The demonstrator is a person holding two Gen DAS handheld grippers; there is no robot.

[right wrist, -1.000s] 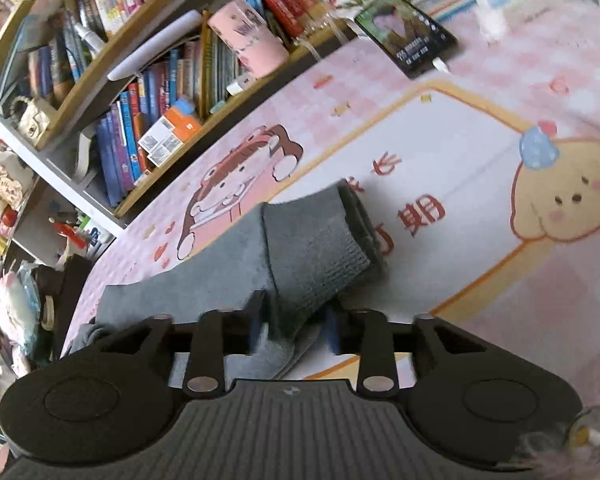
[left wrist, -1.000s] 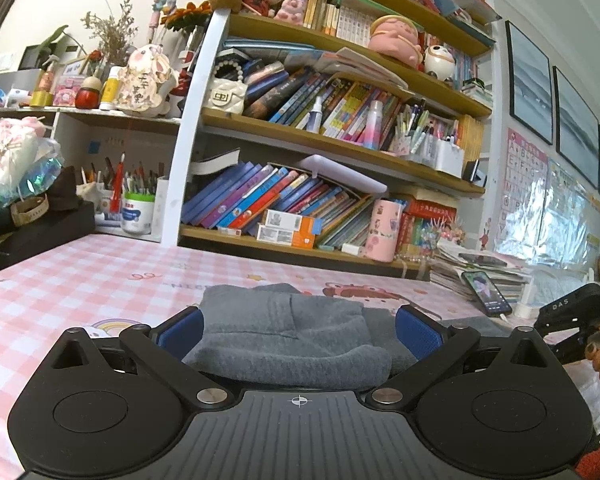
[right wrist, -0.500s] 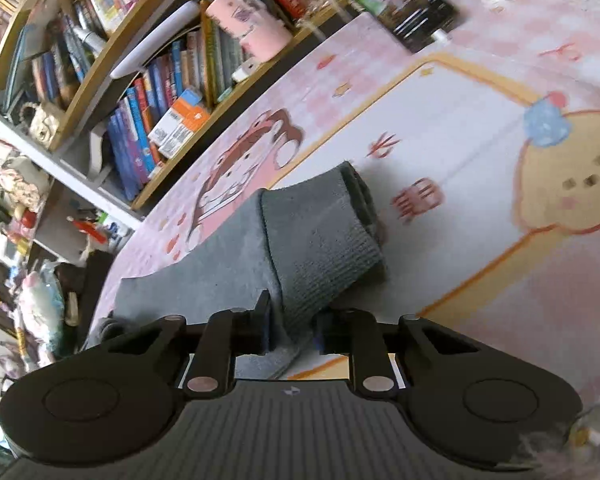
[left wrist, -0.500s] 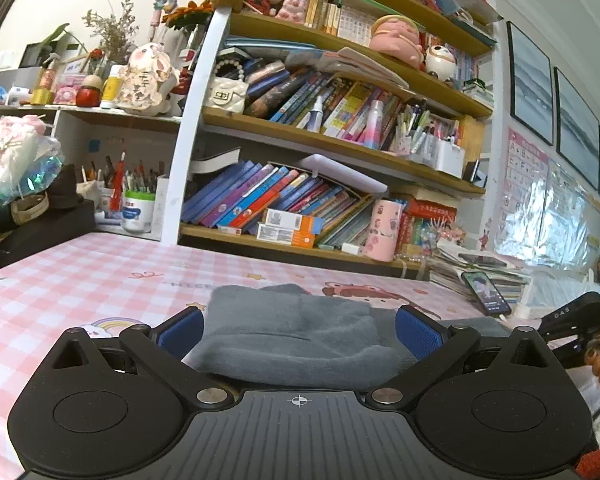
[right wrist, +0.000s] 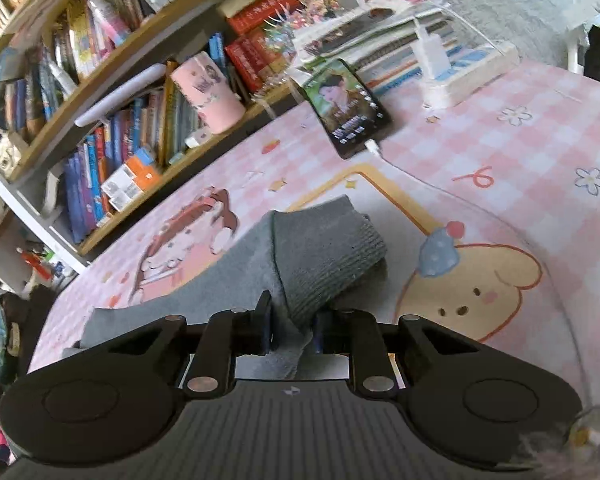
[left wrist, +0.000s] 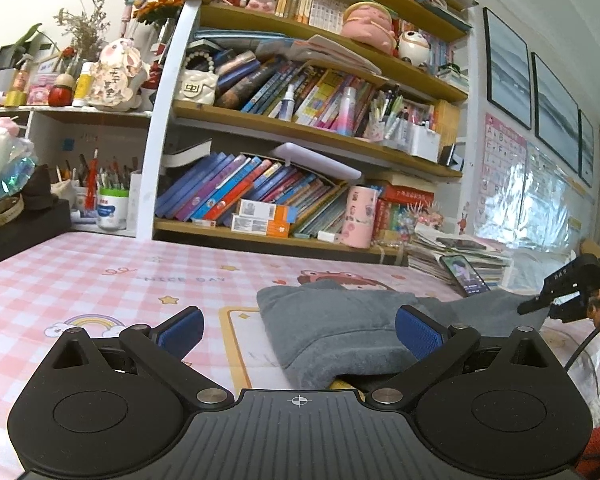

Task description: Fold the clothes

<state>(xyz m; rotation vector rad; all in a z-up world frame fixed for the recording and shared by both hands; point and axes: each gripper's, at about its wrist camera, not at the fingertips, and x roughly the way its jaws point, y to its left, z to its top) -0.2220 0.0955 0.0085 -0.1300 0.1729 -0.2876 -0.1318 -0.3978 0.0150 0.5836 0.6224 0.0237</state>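
A grey knit garment [right wrist: 320, 256] lies on the desk [right wrist: 520, 168], which wears a pink checked cloth printed with cartoon figures. One end of it, with a ribbed cuff, is doubled back over the rest.

The right claw [right wrist: 292, 332] is drawn in narrow and pinches a bunch of that grey fabric just below the ribbed fold; cloth fills the gap between its pads. From the other side, the left claw [left wrist: 300, 330] stands wide, its blue pads [left wrist: 418, 334] well apart. The folded corner of the garment [left wrist: 332, 332] lies between them, up against the right-hand pad, but nothing squeezes it.

Close beyond the garment a phone [right wrist: 346, 108] lies with its screen lit, a white cable [right wrist: 412, 172] plugged into its near end and trailing across the cloth past the garment's cuff. Beside the phone sits a white power strip [right wrist: 460, 76] with a charger in it, backed by a stack of magazines.

Along the far edge of the desk runs a crowded bookshelf [left wrist: 300, 128]: leaning books, a pink printed tin [left wrist: 360, 216], small orange and white boxes [left wrist: 260, 218], pen pots, plush toys on top. Framed pictures [left wrist: 508, 44] hang on the wall to the right.
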